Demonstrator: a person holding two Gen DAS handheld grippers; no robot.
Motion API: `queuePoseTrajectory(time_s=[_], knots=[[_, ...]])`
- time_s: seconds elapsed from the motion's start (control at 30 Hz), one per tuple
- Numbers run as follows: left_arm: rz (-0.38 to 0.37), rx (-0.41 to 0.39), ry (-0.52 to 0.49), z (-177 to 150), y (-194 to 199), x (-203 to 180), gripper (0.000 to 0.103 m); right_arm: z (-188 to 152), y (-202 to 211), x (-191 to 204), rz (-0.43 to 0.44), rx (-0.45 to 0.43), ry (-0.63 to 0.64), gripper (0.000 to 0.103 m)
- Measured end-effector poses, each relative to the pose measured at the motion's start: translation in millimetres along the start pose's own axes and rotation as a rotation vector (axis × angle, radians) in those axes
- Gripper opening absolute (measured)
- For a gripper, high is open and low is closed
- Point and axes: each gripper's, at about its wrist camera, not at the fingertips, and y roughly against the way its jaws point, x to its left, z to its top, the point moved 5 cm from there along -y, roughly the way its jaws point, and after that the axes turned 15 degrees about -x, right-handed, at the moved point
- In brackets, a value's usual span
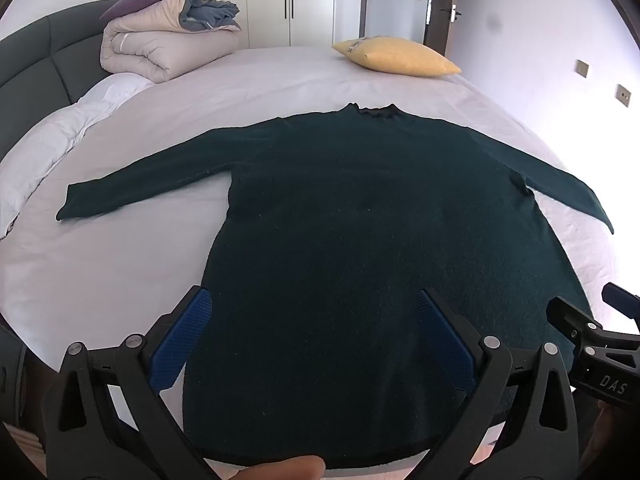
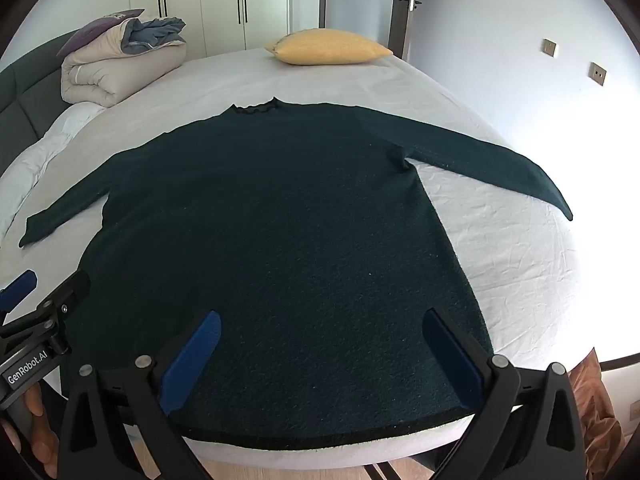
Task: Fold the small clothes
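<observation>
Folded duvet [image 1: 160,46] far left by headboard. Dark green sweater [image 1: 360,240] lies flat mid-bed [image 1: 100,272], sleeves out, hem at near edge. Left gripper [image 1: 312,336] w/ jaws spread wide over hem, nothing held. Right gripper [image 2: 320,360] same, empty. Yellow pillow [image 1: 396,56] far right.
</observation>
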Motion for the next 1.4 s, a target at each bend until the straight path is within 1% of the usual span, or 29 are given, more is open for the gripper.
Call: queuePoseTrajectory(time_s=[1.4], knots=[[-0.001, 0.006, 0.002, -0.2, -2.7, 2.5, 0.103, -5.7, -1.0, 0.5, 0.002, -0.004, 0.006, 0.103]])
